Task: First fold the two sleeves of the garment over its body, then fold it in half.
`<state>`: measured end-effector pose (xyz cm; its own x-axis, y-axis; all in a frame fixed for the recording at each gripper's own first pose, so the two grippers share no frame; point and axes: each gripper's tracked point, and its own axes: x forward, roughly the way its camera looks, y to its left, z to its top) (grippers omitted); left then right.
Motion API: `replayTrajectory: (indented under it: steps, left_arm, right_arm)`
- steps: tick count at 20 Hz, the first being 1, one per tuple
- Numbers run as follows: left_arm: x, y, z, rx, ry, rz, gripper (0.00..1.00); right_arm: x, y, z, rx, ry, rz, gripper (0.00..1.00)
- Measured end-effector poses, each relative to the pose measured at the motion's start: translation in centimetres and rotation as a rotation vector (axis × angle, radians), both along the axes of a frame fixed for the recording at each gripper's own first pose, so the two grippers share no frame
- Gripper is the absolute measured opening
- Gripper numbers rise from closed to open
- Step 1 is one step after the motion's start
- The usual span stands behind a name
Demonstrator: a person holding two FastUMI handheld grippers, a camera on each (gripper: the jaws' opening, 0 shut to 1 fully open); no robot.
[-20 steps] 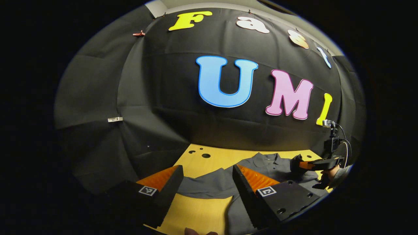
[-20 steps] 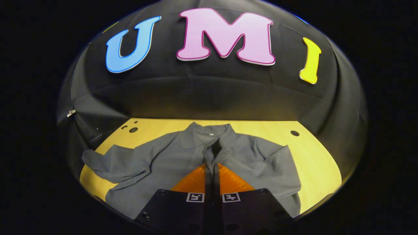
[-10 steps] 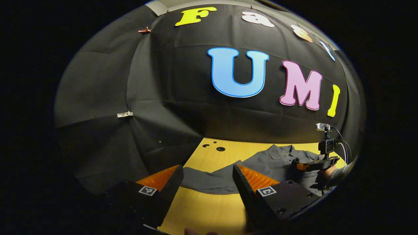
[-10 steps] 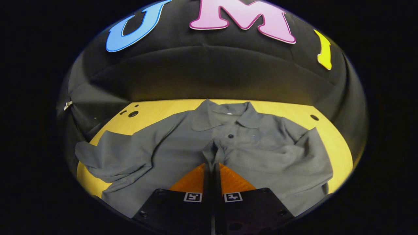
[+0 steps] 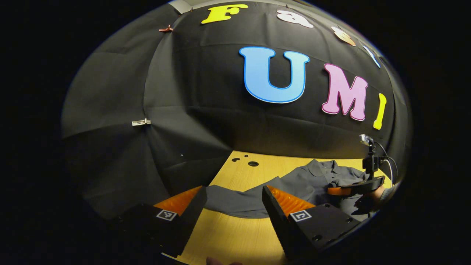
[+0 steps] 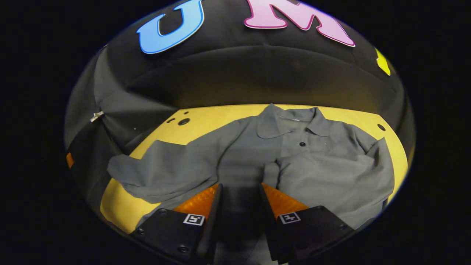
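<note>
Left gripper (image 5: 232, 197) stands open in the left gripper view, its fingers spread over the table (image 5: 235, 235), with the shirt's (image 5: 305, 182) outstretched sleeve (image 5: 232, 202) lying just ahead between them, untouched as far as shows. Farther right, the right gripper (image 5: 340, 190) hangs over the shirt's body, a hand (image 5: 371, 197) holding it. In the right gripper view, the right gripper (image 6: 240, 193) is open above the shirt (image 6: 257, 162), the cloth lying flat between its fingers; one sleeve (image 6: 323, 180) is folded across the body, the other (image 6: 162, 175) stretches out left.
</note>
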<state>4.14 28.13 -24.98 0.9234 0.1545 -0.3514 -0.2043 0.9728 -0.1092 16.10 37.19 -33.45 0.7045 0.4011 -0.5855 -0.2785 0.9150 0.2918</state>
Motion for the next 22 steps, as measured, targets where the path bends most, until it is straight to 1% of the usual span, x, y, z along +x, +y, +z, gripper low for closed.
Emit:
replayTrajectory:
  steps: [2,3,4,5,6,7,9,13,21,22]
  left_arm:
    - [0.8,1.1,-1.5,0.009,0.013,0.009,0.96]
    - [1.4,1.7,-2.3,0.013,0.027,0.014,0.96]
    - [2.0,2.3,-3.2,0.011,0.04,0.018,0.96]
    - [2.5,3.0,-4.3,0.004,0.057,0.024,0.96]
    - [3.2,3.6,-5.5,-0.007,0.075,0.027,0.92]
    - [3.5,4.0,-6.8,-0.016,0.099,0.028,0.96]
    - [4.5,5.3,-9.2,-0.021,0.143,0.03,0.96]
    - [6.6,6.9,-13.6,-0.036,0.224,0.038,0.96]
    - [8.3,7.4,-19.2,-0.088,0.347,0.044,0.96]
    - [8.1,7.5,-19.7,-0.075,0.371,0.045,0.96]
  right_arm:
    - [-1.0,-0.2,1.6,0.011,-0.006,0.011,0.68]
    - [-1.3,-0.8,2.4,0.003,-0.016,0.006,0.77]
    - [-1.8,-1.5,3.3,-0.004,-0.025,0.001,0.79]
    - [-2.2,-2.1,4.1,-0.009,-0.033,-0.004,0.8]
    - [-2.7,-2.8,4.7,-0.018,-0.039,-0.008,0.8]
    - [-3.2,-3.6,5.3,-0.027,-0.047,-0.012,0.8]
    - [-4.2,-5.0,6.0,-0.044,-0.049,-0.014,0.8]
    - [-6.6,-7.7,7.4,-0.077,-0.047,0.009,0.8]
    - [-11.4,-11.3,9.0,-0.092,-0.028,0.0,0.8]
    - [-12.3,-11.6,9.0,-0.093,-0.021,-0.002,0.8]
